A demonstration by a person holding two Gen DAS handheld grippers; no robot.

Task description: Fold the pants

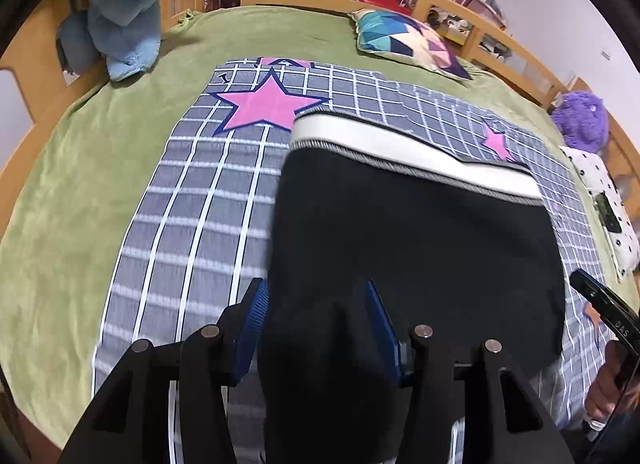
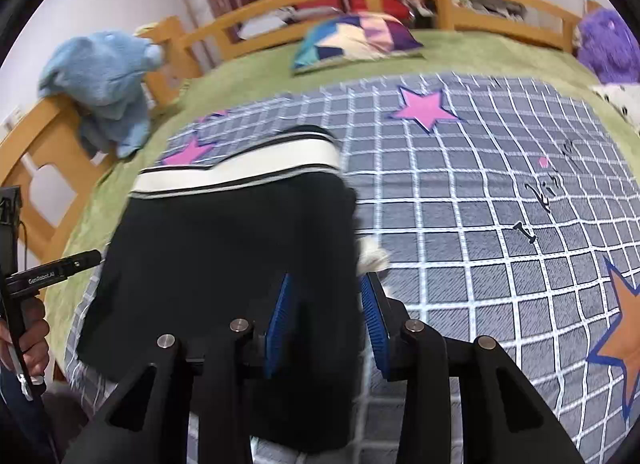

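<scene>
The black pants [image 1: 416,244] lie folded on a grey checked sheet [image 1: 192,223] with pink stars, which is spread over a green blanket [image 1: 80,183] on a bed with a wooden rail [image 1: 460,11]. Their white waistband [image 1: 400,147], edged with thin dark stripes, lies at the far end of the fold, and the near end of the cloth reaches down between the fingers of both tools. The left gripper [image 1: 316,328] stands with its blue-padded fingers [image 1: 252,324] parted; the black cloth fills the gap between them, yet the pads do not visibly press on it, so the fingers look released. The right gripper [image 2: 328,328] is likewise parted over the right edge of the pants [image 2: 224,248], with the cloth's edge between its fingers [image 2: 280,320] and no visible pinch. A white bit of cloth [image 2: 372,256] peeps out from under that edge. In the right wrist view, a hand [image 2: 32,340] holds the other tool's black handle at the left margin. A light blue plush blanket [image 1: 120,3] hangs over the rail, a patterned pillow [image 1: 408,39] lies near the far side, and a purple plush toy [image 1: 580,119] sits at the right.
</scene>
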